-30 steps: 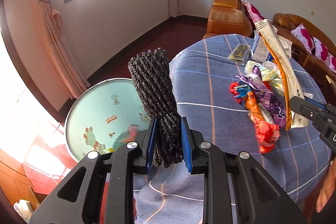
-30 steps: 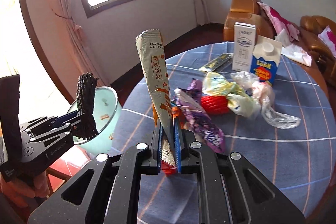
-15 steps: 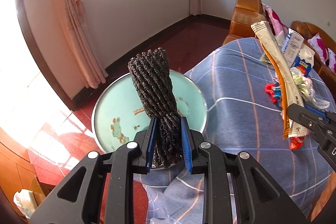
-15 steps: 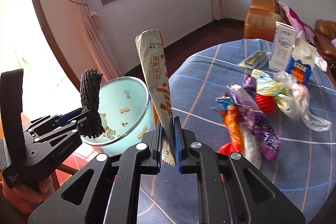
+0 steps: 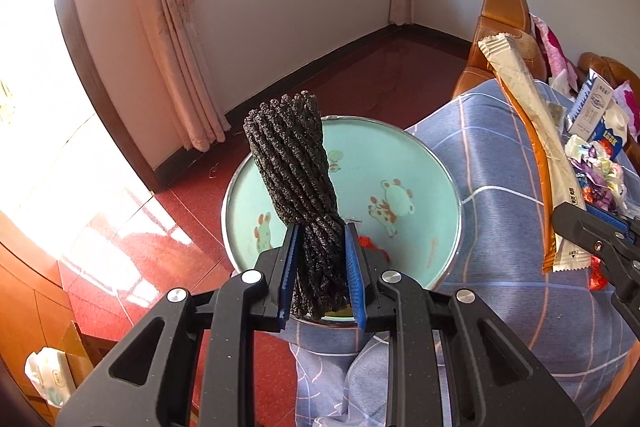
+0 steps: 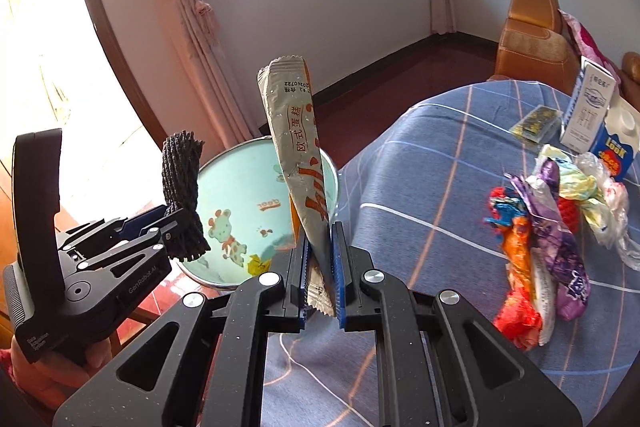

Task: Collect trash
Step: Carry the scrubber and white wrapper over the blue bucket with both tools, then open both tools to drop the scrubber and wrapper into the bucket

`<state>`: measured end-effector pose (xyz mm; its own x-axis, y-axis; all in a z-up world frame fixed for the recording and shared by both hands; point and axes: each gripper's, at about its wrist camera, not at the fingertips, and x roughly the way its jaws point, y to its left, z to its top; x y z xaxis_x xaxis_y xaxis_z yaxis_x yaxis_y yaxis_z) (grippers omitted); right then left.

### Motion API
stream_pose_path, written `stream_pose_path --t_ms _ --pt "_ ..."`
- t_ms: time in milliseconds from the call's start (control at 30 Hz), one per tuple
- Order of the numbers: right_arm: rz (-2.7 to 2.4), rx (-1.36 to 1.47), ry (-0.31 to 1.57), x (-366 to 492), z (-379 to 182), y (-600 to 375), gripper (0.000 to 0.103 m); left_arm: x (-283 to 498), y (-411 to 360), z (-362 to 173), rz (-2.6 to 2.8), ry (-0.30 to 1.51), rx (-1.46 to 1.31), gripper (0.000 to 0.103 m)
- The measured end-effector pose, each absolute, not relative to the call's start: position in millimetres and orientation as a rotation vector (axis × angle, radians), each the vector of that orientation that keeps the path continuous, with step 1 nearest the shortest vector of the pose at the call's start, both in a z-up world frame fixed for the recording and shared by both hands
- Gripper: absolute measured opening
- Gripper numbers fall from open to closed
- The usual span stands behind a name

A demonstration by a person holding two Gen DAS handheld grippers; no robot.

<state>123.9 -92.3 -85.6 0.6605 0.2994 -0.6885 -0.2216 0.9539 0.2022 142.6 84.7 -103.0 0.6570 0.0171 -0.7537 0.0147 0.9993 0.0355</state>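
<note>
Trash in both hands! My left gripper [image 5: 320, 267] has its jaws clamped on a black foam net sleeve [image 5: 294, 183], held upright right over the cartoon-printed basin [image 5: 400, 163], so a release should drop it inside, I reckon. My right gripper [image 6: 320, 267] pinches a long snack wrapper [image 6: 296, 151] low down, near the basin's table-side rim. More wrappers [image 6: 536, 243] and a milk carton [image 6: 588, 111] wait on the checked tablecloth [image 6: 432, 163]. Gripper bodies hide the basin's near edge, and what lies on its bottom I can't identify.

Blue carton [image 6: 614, 157]: "LOOK". Left tool [image 6: 176, 227]: "GenRobot.AI". Wrapper [image 6: 296, 147]: "欧式蛋糕".
</note>
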Motion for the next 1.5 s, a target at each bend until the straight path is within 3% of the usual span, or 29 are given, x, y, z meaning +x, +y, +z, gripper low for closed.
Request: stream_pose_path --t_ms 1100,1200,1300,1500 --pt "0.313 0.071 0.942 192.2 -132.9 -33.2 0.013 197.8 97.9 -149.7 -0.012 0.981 0.046 0.023" --pt "0.315 0.073 0.956 198.6 -138.5 -32.4 0.014 201.7 97.2 -153.6 -0.012 0.993 0.044 0.023" --pt "0.315 0.079 0.954 202.4 -140.8 -32.6 0.022 204.6 99.4 -157.7 -0.01 1.006 0.043 0.024" --pt "0.314 0.104 0.93 201.0 -134.6 -41.6 0.023 205.4 104.2 -160.8 0.006 1.018 0.038 0.025"
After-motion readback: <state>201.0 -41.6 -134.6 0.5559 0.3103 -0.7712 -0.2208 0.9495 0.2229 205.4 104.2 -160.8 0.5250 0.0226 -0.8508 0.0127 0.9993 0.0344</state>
